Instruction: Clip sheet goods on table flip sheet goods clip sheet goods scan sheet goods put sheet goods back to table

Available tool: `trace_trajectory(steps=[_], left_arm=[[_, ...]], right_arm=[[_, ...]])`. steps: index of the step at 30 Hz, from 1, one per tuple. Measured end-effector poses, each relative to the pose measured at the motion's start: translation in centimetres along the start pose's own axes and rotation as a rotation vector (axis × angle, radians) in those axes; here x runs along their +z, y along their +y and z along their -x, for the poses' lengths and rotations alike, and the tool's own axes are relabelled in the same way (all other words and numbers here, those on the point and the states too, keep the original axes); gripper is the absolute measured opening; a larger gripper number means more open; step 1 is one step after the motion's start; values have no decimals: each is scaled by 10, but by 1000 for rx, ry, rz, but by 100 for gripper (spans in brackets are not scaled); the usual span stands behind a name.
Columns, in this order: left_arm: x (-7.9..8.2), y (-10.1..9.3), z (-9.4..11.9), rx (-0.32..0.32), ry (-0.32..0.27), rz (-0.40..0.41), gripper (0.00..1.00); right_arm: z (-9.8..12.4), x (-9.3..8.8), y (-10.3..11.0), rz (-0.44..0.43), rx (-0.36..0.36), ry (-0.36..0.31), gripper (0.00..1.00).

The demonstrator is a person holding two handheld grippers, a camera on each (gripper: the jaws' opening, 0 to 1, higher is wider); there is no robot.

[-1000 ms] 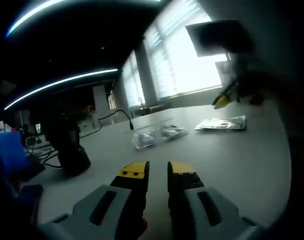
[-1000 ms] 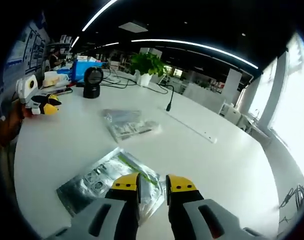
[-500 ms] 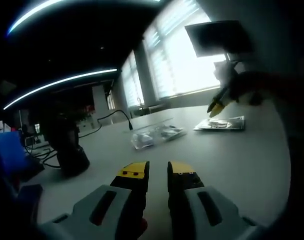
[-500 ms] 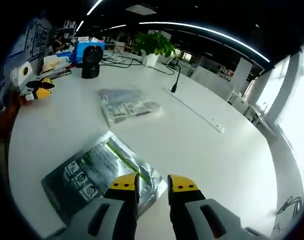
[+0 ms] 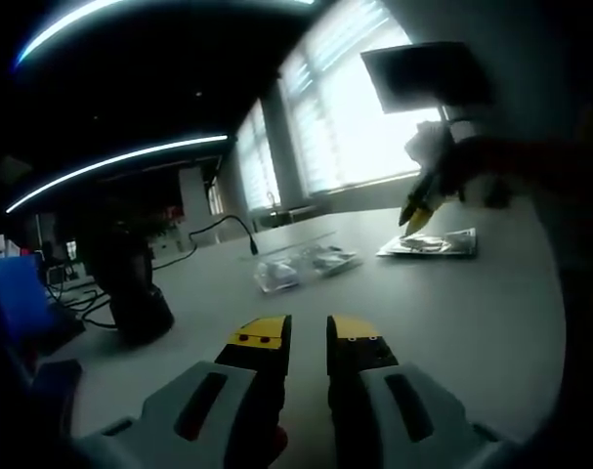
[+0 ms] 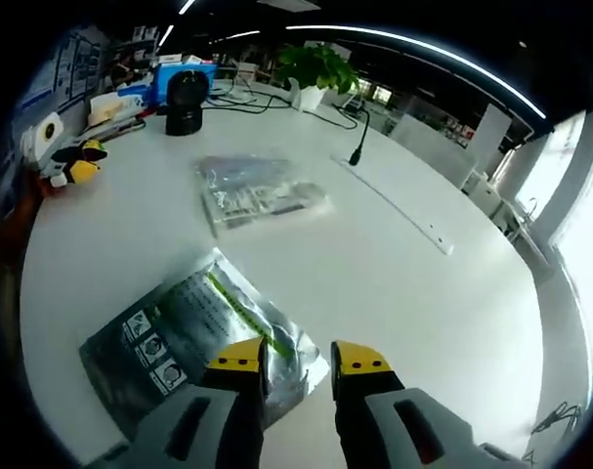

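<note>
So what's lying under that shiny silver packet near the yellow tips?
The silver packet lies flat on the white table; whatever it covers is hidden. The right gripper hangs open over its corner.

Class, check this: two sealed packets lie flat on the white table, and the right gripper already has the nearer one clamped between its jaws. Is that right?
Not quite. In the right gripper view the right gripper is open, its tips over the corner of the nearer packet, not clamped on it. The other packet does lie flat on the table.
</note>
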State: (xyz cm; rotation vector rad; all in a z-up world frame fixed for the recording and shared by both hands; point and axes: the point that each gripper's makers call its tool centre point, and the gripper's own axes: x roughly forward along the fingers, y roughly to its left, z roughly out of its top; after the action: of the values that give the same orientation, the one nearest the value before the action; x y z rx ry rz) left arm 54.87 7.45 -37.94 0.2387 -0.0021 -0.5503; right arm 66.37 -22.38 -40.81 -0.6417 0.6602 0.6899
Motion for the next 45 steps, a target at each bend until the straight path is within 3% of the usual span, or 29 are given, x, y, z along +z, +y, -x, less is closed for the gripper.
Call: trace_trajectory(steps=[10,14,18,34,45], left_arm=[[1,0,1,-1,-3,2,7],[1,-1,1,-2,-2,3,7],[1,-1,1,-1,-3,2,7],[1,-1,1,-2,0,-3,7],[1,-1,1,-1,-1,-3,7]], right_arm=[[-5,-1,-3,-1,24,28,23],[-7,-3,2,-1,45,44,18],[-11,-8,0,-22,37,66,21],[-14,-12,4,-122,163,31,19],[-11,-12,8,-139,138,9,18]])
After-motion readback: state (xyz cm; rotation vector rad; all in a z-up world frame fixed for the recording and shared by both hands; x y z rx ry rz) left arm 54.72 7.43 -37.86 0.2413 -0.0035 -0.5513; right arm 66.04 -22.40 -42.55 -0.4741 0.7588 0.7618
